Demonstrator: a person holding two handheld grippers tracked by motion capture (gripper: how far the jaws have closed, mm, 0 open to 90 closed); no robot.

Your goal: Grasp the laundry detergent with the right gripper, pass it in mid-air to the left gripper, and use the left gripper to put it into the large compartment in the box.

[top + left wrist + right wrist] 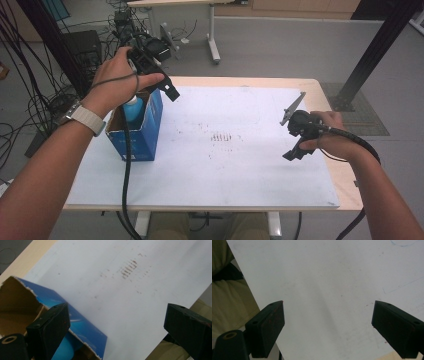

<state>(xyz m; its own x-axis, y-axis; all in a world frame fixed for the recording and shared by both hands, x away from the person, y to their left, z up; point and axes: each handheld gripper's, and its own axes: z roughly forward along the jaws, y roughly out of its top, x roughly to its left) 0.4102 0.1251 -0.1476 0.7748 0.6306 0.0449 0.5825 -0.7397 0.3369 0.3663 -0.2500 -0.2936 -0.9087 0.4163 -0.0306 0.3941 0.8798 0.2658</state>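
Observation:
A torn-open blue cardboard box [145, 130] stands at the left edge of the white sheet [240, 170]. A light blue container with a white top [133, 107] sits inside it. My left gripper [167, 90] hangs just above the box's far right corner, held in the person's left hand. In the left gripper view its jaws stand wide apart around bare sheet, so the left gripper [116, 312] is open, with the box [85, 330] and the blue container [65, 350] low at the left. My right gripper [292, 154] hovers over the sheet's right side; the right gripper [328, 307] is open and empty.
Faint reddish marks [225, 136] dot the sheet's middle. The wooden table edge [350, 187] borders the sheet at the right. Cables and equipment [75, 50] crowd the floor beyond the left side; a black post [380, 45] rises at the back right.

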